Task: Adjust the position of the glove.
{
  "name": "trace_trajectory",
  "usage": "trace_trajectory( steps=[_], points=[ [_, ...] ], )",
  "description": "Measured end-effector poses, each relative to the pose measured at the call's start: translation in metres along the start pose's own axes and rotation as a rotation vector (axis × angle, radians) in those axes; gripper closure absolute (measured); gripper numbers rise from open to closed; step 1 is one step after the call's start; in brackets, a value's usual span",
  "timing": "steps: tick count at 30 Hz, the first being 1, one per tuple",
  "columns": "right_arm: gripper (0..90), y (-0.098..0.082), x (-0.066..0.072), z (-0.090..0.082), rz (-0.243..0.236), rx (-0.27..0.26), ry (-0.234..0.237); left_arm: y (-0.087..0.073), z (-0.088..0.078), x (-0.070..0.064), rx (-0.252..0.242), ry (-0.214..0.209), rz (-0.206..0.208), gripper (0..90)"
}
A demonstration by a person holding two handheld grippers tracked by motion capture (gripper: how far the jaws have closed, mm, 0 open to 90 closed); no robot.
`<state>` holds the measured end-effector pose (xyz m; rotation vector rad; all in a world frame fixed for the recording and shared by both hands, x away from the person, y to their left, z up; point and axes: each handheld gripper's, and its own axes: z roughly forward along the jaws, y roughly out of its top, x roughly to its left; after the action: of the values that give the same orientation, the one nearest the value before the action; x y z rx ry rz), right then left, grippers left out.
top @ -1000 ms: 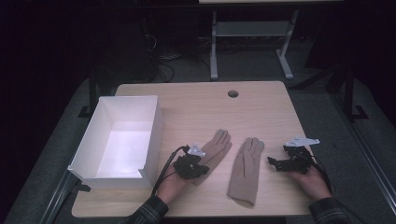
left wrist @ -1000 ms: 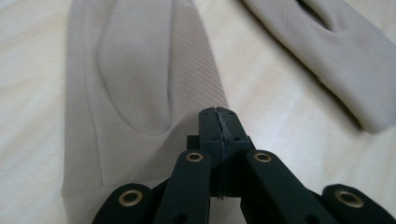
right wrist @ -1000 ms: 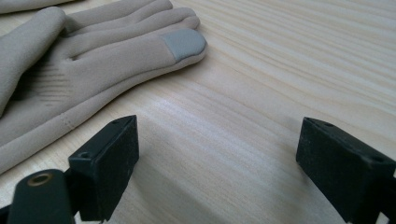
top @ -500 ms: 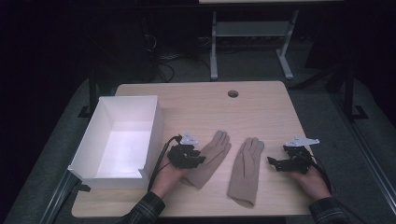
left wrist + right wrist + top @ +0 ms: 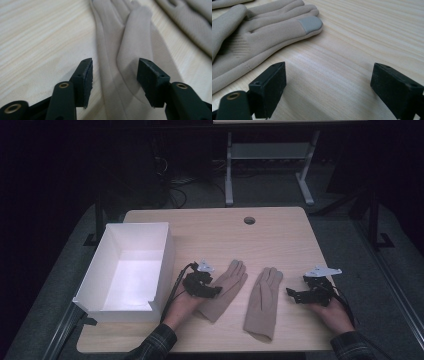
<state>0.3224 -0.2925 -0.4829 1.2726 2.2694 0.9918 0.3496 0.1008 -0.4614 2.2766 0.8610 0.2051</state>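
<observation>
Two beige gloves on the wooden surface [image 5: 280,235]: left glove [image 5: 226,287] beside the white box [image 5: 165,255], straddled unpressed by the left claw [image 5: 113,81], its jaws just opening; right glove [image 5: 262,302] near the open, empty right claw [image 5: 328,88].

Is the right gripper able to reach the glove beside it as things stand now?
Probably yes. The right gripper stands open just beside the right-hand glove, and only bare table lies between them, so nothing blocks the way.
</observation>
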Motion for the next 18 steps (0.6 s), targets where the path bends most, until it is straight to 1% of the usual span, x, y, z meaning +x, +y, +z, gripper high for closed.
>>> trace_trajectory(
  steps=[1, 3, 6, 7, 8, 11, 13, 15, 17, 18],
  points=[
    [12.8, 0.0, 0.0, 0.0, 0.0, 0.0, 0.0, -0.0005, 0.0016, -0.0004, 0.007, -0.003, 0.003, 44.4],
    [12.8, 0.0, -0.0001, 0.0, -0.001, 0.0, 0.0, -0.0014, 0.0019, -0.002, 0.004, 0.013, 0.026, 44.0],
    [12.8, 0.0, -0.0001, 0.0, -0.001, 0.0, 0.0, -0.0029, 0.0015, -0.003, -0.003, 0.018, 0.03, 45.0],
    [12.8, 0.0, 0.0, 0.0, 0.0, 0.0, 0.0, -0.003, 0.0012, -0.0033, -0.003, 0.016, 0.027, 48.8],
    [12.8, 0.0, 0.0, 0.0, 0.0, 0.0, 0.0, -0.0029, 0.0009, -0.0039, -0.002, 0.015, 0.028, 48.8],
    [12.8, 0.0, 0.0, 0.0001, 0.0, -0.001, 0.0, -0.0025, 0.0006, -0.0061, 0.003, 0.01, 0.037, 57.9],
    [12.7, 0.0, 0.0, 0.0001, -0.001, 0.0, 0.0, -0.0023, 0.0003, -0.0063, 0.005, -0.002, 0.04, 64.1],
    [12.7, 0.0, 0.0002, 0.0001, 0.0, 0.0, 0.0, -0.0023, 0.0003, -0.0055, 0.006, -0.019, 0.029, 72.0],
    [12.3, 0.0001, 0.0003, 0.0001, 0.0, 0.0, 0.0, -0.0022, 0.0007, -0.0045, 0.005, -0.04, 0.009, 80.5],
    [12.3, 0.0001, 0.0004, 0.0002, 0.0, 0.001, 0.001, -0.0023, 0.0009, -0.0035, 0.001, -0.047, -0.002, 81.2]
  ],
)
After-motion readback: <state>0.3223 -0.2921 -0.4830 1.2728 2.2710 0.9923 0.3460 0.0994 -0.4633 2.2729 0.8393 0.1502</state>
